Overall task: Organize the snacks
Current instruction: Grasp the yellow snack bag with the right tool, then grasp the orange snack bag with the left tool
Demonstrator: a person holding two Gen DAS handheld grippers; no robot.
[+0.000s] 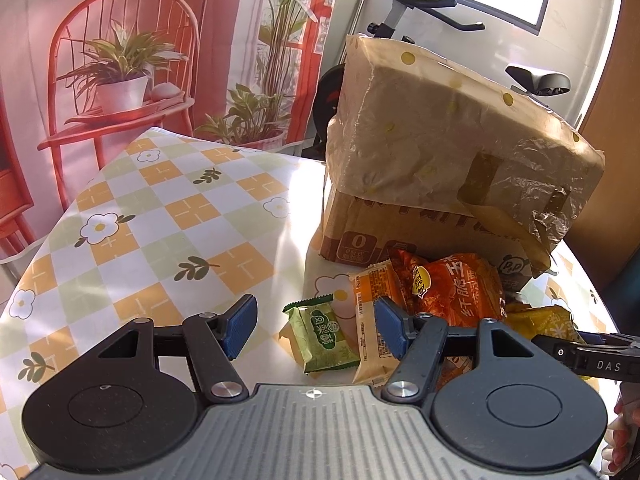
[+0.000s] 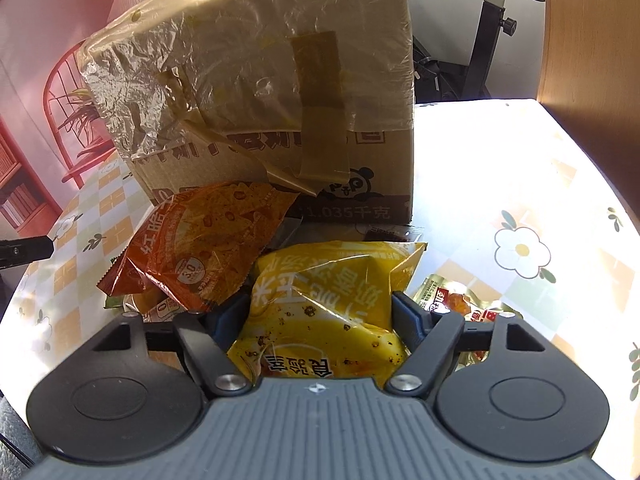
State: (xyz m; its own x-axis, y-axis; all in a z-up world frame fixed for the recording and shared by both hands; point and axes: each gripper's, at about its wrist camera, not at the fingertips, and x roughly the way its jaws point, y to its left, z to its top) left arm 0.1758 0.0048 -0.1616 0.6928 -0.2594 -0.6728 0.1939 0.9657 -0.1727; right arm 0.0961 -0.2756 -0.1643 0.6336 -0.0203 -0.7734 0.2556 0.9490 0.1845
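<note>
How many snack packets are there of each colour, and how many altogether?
Green: 1, the small green packet
Pale yellow: 1, the long cream packet
Orange-red: 1, the big orange bag
Bright yellow: 1, the yellow bag between the right gripper fingers
Gold-and-red: 1, the shiny packet
Total: 5 that I can see clearly; more may hide underneath.

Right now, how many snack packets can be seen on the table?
6, possibly more hidden in the pile. Green packet and cream one at the left; orange bag before the box; yellow bag between the right tongs; red-label pack right; dark one behind.
</note>
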